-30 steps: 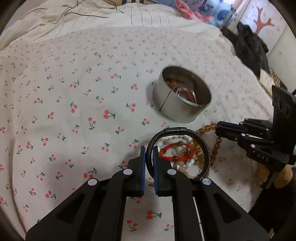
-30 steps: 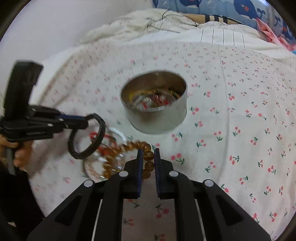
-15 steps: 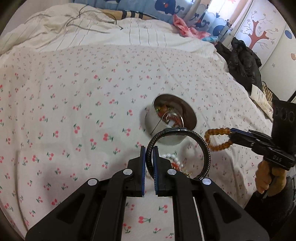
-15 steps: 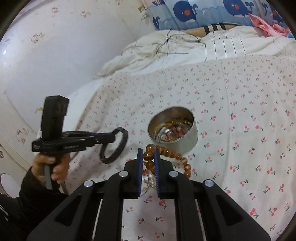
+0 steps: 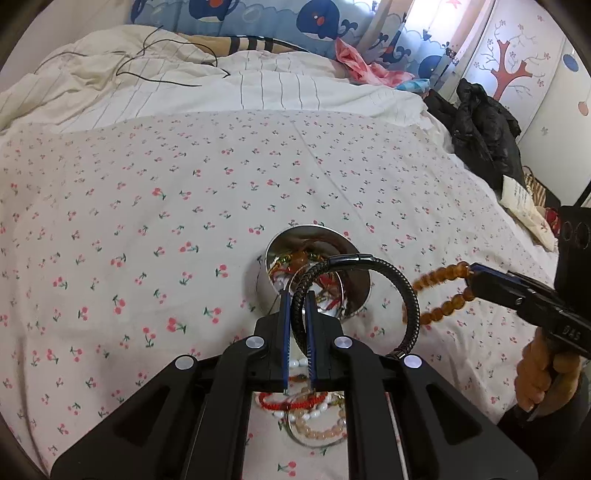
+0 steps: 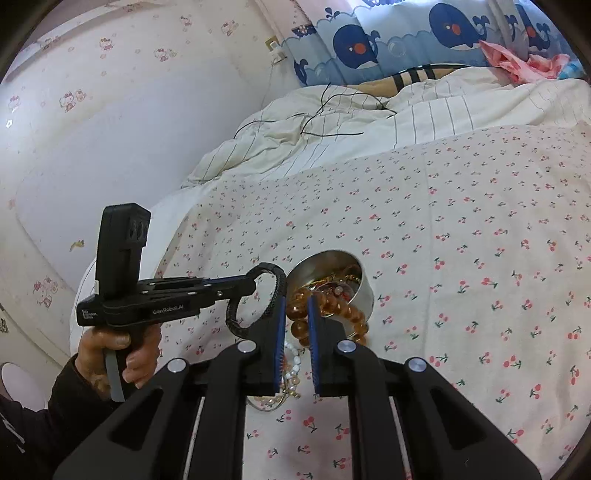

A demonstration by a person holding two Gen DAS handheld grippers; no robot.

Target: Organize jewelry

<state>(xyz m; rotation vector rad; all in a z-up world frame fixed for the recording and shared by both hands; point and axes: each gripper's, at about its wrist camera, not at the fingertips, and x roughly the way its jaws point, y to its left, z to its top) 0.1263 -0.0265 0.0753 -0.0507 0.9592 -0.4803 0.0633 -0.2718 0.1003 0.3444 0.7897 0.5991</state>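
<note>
Soft, even daylight on the bed [image 5: 184,206], brightest toward the upper-right window area. Shadows faint. Glare flashes inside the metal tin [image 5: 354,280]. Heavy fisheye bending and dark vignette at the corners; amber beads [image 5: 439,291] slightly blurred.

Open bed [image 5: 155,221] surrounds the metal tin [image 5: 360,291]; black braided bracelet [image 5: 410,299] and amber bead bracelet [image 6: 343,310] seemingly crowd its mouth.

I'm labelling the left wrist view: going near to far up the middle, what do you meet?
Loose bracelets on the bedspread → left gripper pinching the black braided bracelet → metal tin → cherry-print bedspread → striped duvet → whale-print curtain.
</note>
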